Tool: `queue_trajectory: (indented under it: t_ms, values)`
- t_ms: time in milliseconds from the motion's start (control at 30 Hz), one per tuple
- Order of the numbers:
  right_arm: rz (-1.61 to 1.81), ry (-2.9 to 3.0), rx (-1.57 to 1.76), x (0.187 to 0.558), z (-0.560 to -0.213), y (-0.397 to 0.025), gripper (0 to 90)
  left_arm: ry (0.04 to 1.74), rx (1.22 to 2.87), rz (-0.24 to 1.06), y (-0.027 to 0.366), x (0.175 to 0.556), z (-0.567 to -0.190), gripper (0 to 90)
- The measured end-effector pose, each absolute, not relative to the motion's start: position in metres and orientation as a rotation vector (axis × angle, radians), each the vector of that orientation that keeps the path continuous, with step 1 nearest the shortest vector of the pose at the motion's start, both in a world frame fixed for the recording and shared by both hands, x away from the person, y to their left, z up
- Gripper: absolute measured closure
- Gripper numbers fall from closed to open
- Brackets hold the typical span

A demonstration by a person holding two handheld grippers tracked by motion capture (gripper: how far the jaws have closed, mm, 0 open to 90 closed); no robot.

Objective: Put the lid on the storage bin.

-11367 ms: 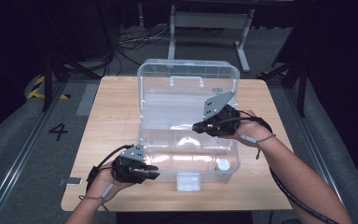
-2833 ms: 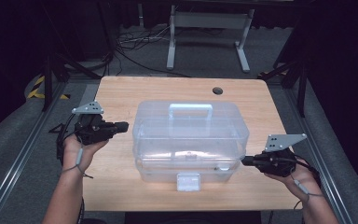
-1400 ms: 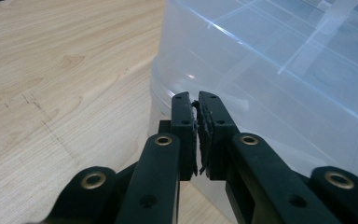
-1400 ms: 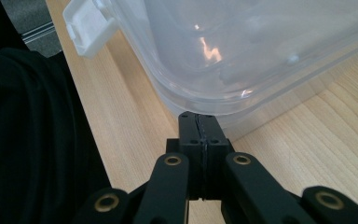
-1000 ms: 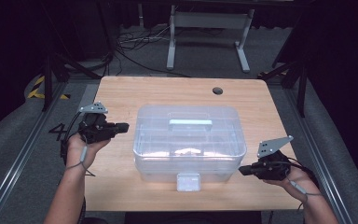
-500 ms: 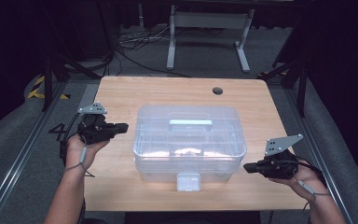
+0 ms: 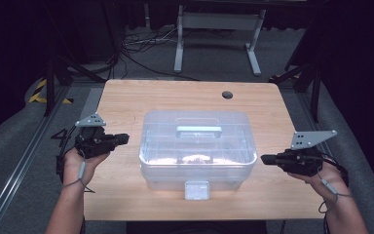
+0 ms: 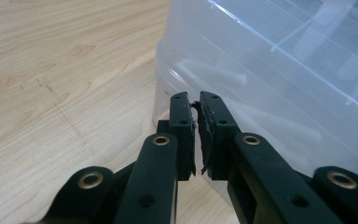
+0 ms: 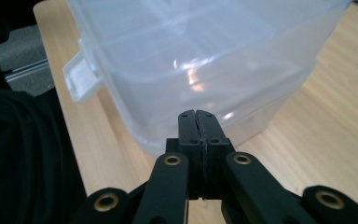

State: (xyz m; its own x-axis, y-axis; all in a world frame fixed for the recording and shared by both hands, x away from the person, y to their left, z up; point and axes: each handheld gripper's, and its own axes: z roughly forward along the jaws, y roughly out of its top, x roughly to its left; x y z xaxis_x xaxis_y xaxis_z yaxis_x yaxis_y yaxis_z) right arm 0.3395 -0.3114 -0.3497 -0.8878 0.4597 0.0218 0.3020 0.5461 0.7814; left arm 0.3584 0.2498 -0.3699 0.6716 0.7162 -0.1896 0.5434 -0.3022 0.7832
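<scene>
Box: the big see-through plastic box with a lid and a top handle [image 7: 197, 148] sits in the middle of the light wooden table [image 7: 126, 105].
Lid: it lies flat on the box, so the box looks shut.
Latch: the small white latch [image 7: 196, 189] is on the near side of the box; I cannot tell if it is snapped down.
Inside: something pale lies in the box, too blurry to name.
Left gripper: the left gripper [image 7: 121, 139] is just left of the box and points at its side, near but not touching. Its jaws are almost together with only a thin gap, and they hold nothing.
Right gripper: the right gripper [image 7: 266, 159] is just right of the box, low by the near right corner, not touching. Its jaws are pressed together and hold nothing.
Done: the closing looks done, I think.
Left to do: maybe press the latch, or lift the box from both sides. Both grippers are free for that.
</scene>
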Motion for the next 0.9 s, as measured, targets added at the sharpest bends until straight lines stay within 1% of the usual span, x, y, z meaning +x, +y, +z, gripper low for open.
queue_trajectory:
  t_ms: [133,267,433,633,900]
  values:
    - [1.315,2.518,0.655,0.350,-0.344,-0.311,89.3,0.990,1.995,0.258,0.251,0.351,-0.374,83.6]
    - [1.356,2.467,0.670,0.360,-0.342,-0.311,87.6,1.011,1.997,0.262,0.252,0.343,-0.377,82.6]
    - [1.376,2.392,0.714,0.376,-0.342,-0.311,87.7,1.031,1.989,0.274,0.255,0.336,-0.380,82.5]
    - [1.351,2.320,0.827,0.391,-0.354,-0.320,85.9,1.034,1.989,0.279,0.254,0.336,-0.382,81.1]
    - [1.285,2.256,0.994,0.409,-0.380,-0.340,81.4,1.042,1.986,0.304,0.251,0.344,-0.385,79.0]
